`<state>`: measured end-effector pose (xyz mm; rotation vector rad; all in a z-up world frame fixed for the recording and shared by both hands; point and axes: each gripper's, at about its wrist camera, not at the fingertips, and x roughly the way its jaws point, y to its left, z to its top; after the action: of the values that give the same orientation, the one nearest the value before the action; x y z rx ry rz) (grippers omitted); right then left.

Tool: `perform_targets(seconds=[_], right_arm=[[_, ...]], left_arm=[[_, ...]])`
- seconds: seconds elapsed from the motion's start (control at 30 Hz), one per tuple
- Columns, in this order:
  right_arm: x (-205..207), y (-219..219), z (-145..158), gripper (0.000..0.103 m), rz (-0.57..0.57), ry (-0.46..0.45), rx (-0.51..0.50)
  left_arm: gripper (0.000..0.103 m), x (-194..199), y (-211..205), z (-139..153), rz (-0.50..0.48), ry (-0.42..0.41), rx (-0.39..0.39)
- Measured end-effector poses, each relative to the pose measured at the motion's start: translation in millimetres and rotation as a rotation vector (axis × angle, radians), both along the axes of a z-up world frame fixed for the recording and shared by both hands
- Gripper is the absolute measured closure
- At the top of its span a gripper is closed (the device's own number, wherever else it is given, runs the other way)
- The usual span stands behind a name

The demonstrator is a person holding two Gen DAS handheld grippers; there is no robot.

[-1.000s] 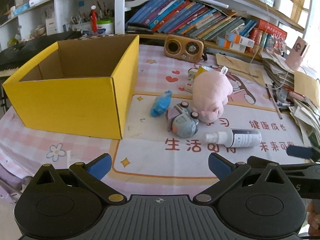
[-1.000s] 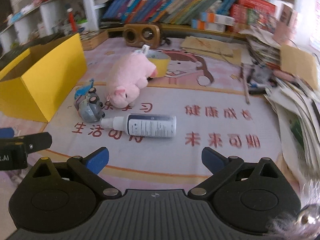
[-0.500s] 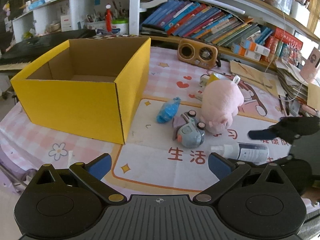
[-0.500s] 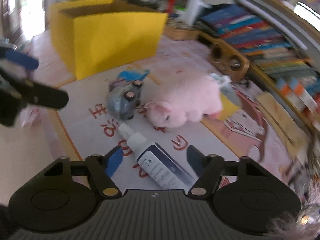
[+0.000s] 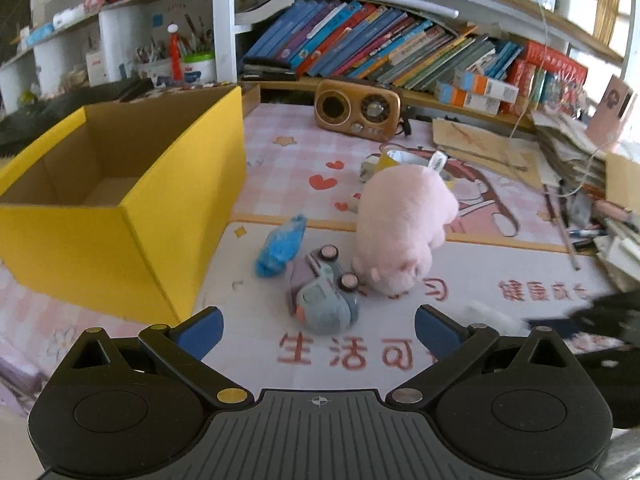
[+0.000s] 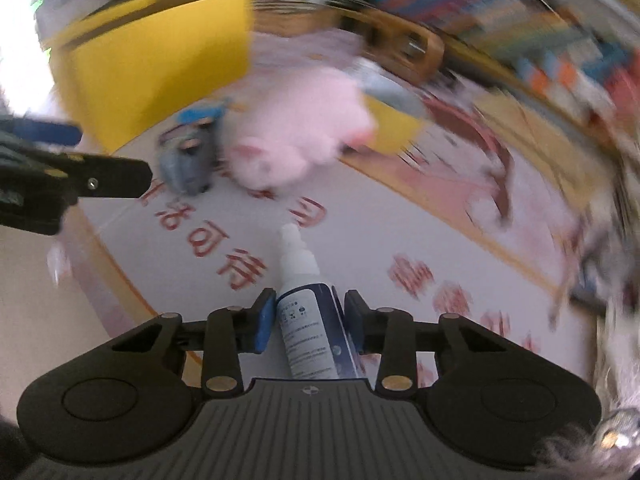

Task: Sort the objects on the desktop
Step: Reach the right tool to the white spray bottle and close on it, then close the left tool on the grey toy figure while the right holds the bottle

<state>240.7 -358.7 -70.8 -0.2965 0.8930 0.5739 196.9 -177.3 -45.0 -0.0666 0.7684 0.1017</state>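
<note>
My right gripper [image 6: 307,322] is shut on a white and navy spray bottle [image 6: 310,320], nozzle pointing away; this view is blurred by motion. My left gripper [image 5: 318,328] is open and empty, just short of a grey toy car [image 5: 322,294]. A pink plush pig [image 5: 402,226] lies behind the car, and a blue crumpled wrapper [image 5: 280,246] lies to the car's left. An open yellow cardboard box [image 5: 132,200] stands at the left. The box [image 6: 160,64], pig [image 6: 296,136] and car [image 6: 186,160] also show in the right wrist view. The right gripper shows blurred at the left wrist view's right edge [image 5: 592,316].
A wooden retro radio [image 5: 356,110] and a yellow tape roll [image 5: 400,158] sit behind the pig. Rows of books [image 5: 400,52] fill the back shelf. Stacked papers and pens [image 5: 580,184] crowd the right side. The left gripper shows at the left [image 6: 72,176].
My right gripper has moved forward and closed on the spray bottle. My left gripper has moved closer to the toy car and stays open.
</note>
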Motion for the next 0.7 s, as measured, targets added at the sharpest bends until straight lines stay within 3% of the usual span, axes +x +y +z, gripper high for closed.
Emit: perform_targets(seconds=[0.17,0.37,0.67,0.7], right_arm=[[1.7,-19.1,0.8,0.069,-0.203,0.084,0.108],[0.6,-17.8,-0.3,0.067,-0.182,0.087,0.071],[-0.6,-13.9,-2.4,0.068,-0.152,0.067,0.028],[-0.8,-13.3,-2.6,0.069,-0.149,0.064,0.023]], left_arm=[[0.003,20.0,-6.7,-16.4,-0.005,0.018,0.053],[0.010,37.3,-13.1,-31.2,-0.015,0.026,0.121],[0.050,45.7,-8.8,-38.7,-0.037,0.052,0.096],[0.051,45.1,-9.1,-38.3,-0.040,0.052,0.100]])
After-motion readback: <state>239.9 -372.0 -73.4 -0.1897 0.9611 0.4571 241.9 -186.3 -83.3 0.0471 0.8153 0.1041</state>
